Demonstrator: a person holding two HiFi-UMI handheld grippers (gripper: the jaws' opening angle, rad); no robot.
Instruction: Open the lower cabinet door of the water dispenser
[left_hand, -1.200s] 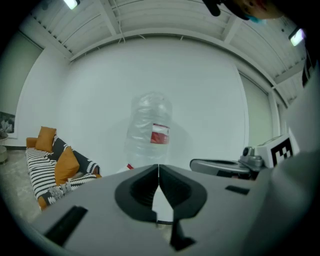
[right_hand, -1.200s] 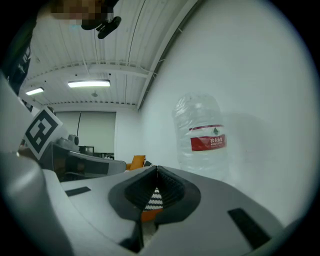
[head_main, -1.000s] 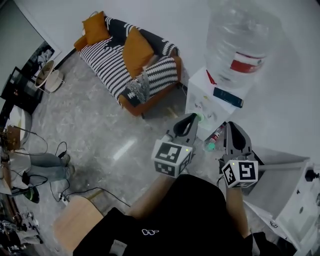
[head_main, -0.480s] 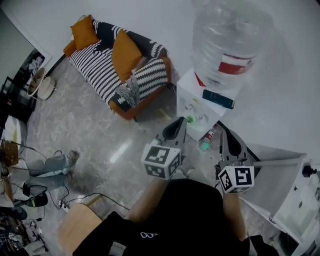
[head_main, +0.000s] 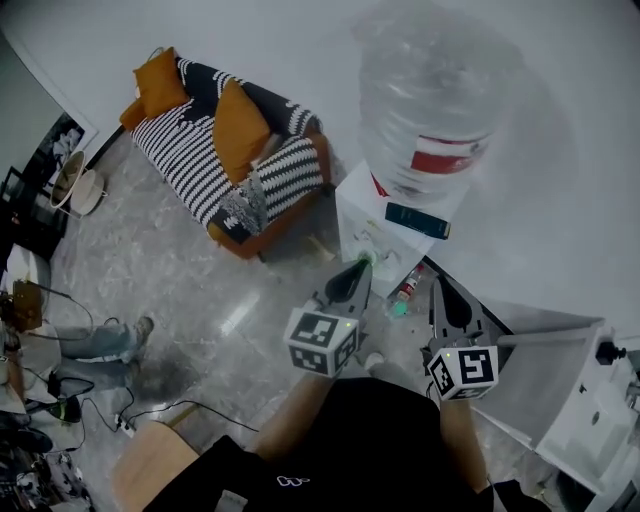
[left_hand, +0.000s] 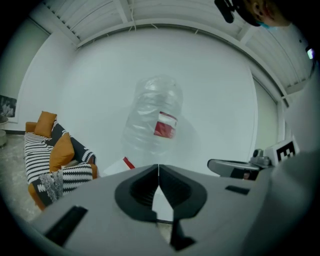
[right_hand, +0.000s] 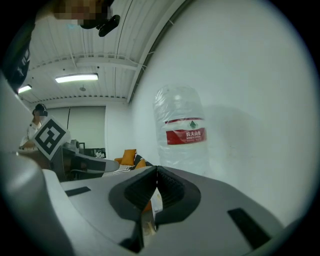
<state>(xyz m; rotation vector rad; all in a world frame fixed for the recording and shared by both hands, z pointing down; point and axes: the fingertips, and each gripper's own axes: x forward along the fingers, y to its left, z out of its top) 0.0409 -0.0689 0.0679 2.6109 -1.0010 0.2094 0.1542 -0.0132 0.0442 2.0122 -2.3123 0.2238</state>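
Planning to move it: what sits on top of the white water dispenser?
A big clear water bottle with a red label stands on the water dispenser; a dark flat object lies beside it. The top under the bottle is hidden.

White water dispenser (head_main: 363, 216) stands upright, a clear bottle (head_main: 430, 100) on top

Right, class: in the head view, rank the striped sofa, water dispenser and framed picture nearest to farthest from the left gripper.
1. Water dispenser, just ahead of the left gripper.
2. Striped sofa, farther left.
3. Framed picture, by the far-left wall.
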